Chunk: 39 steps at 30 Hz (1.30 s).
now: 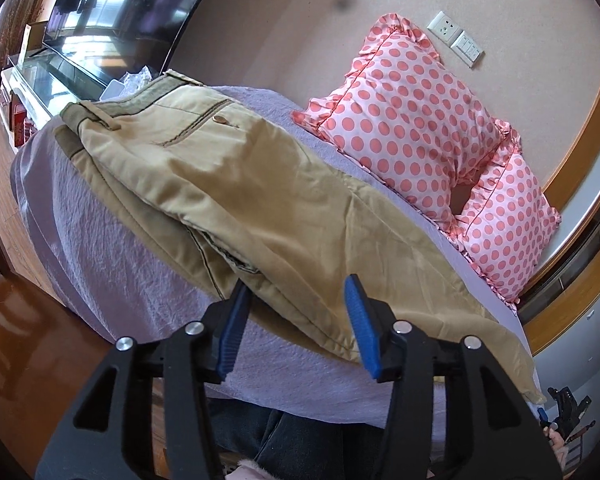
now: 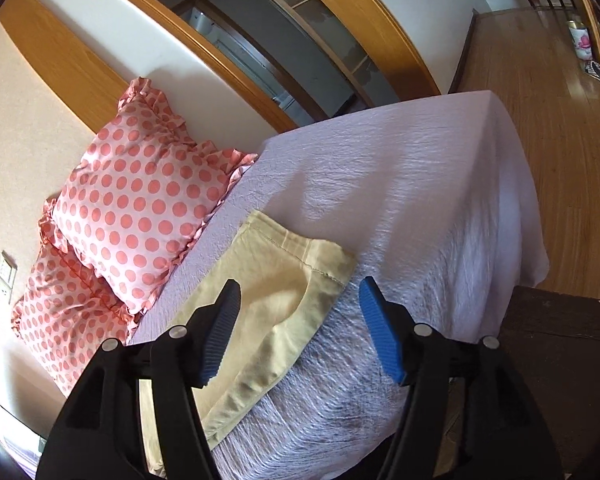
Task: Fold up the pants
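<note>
On the bed [image 1: 120,240], khaki pants [image 1: 260,184] lie flat; both grippers gape.

You are in a home bedroom. Ahead of your left claw [image 1: 296,320] lies a bed [image 1: 100,248] under a lilac cover, with two pink dotted pillows [image 1: 412,120] leaning on the wall beyond and to its right. Above them sit a socket [image 1: 444,28] and a switch [image 1: 466,49]. Far to that claw's left, a big TV [image 1: 120,4] stands on a low cabinet [image 1: 24,80]. Beyond your right claw [image 2: 300,320], a wood-framed doorway [image 2: 284,40] opens behind the bed, and wooden flooring [image 2: 540,100] runs off to the right, where shoes [image 2: 598,71] lie by the wall.
</note>
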Available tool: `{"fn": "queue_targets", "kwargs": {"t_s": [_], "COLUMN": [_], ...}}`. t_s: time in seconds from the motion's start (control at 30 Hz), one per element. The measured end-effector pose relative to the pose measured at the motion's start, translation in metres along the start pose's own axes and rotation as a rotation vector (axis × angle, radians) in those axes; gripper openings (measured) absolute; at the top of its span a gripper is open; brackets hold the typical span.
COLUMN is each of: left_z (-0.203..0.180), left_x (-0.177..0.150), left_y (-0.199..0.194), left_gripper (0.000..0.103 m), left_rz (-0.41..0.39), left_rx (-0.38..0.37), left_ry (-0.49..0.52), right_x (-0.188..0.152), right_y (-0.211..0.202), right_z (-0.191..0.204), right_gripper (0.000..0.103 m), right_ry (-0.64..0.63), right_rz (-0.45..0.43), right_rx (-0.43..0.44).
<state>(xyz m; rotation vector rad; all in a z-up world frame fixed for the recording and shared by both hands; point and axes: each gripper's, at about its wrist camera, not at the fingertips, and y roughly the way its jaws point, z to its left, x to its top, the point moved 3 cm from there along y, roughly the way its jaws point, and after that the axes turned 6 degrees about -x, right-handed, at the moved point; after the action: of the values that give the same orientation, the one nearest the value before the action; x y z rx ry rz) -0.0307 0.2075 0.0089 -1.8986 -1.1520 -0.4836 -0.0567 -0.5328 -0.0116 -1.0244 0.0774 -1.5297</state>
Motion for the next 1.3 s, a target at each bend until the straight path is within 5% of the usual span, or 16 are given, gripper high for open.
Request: {"fn": "queue_targets", "kwargs": {"t_s": [0.2,0.33,0.4,0.5,0.63,0.73,0.93,1.03,1.1,1.17,1.3], "left_z": [0.023,0.036,0.037,0.035,0.028,0.026,0.023,0.023,0.024,0.025,0.025], "left_x": [-0.004,-0.006,-0.005,-0.005,-0.005,-0.006,-0.009,-0.009,-0.008,-0.006,-0.001], "left_y": [-0.010,-0.009,-0.008,-0.008,-0.010,-0.011,-0.012,-0.013,-0.015,-0.017,-0.010], "left_gripper": [0.056,0.057,0.058,0.061,0.069,0.074,0.080,0.082,0.084,0.085,0.085], "left_rz": [-0.032,-0.033,-0.032,-0.040,-0.060,-0.067,-0.076,-0.078,-0.085,-0.093,-0.086], "left_rx": [0.006,-0.002,-0.014,-0.038,-0.064,-0.077,-0.100,-0.116,-0.127,-0.137,-0.124], "left_ry": [-0.080,-0.128,-0.137,-0.134,-0.115,-0.115,-0.124,-0.123,-0.122,-0.112,-0.101], "right_x": [-0.015,-0.025,-0.026,-0.026,-0.038,-0.071,-0.223,-0.325,-0.368,-0.378,-0.360], "right_y": [0.020,0.020,0.017,0.007,-0.007,-0.022,-0.052,-0.052,-0.055,-0.062,-0.063], "right_z": [0.018,0.028,0.029,0.056,0.121,0.189,0.319,0.347,0.343,0.335,0.334], "right_gripper": [0.039,0.028,0.004,0.005,0.005,0.005,0.005,0.011,0.025,0.057,0.072], "right_ry": [-0.063,-0.149,-0.187,-0.280,-0.378,-0.461,-0.731,-1.001,-1.146,-1.170,-1.060], "right_rz": [0.022,-0.041,-0.072,-0.115,-0.113,-0.062,0.232,0.471,0.528,0.524,0.523], "right_rx": [0.065,0.041,0.054,0.114,0.280,0.486,0.867,0.866,0.826,0.837,0.883]}}
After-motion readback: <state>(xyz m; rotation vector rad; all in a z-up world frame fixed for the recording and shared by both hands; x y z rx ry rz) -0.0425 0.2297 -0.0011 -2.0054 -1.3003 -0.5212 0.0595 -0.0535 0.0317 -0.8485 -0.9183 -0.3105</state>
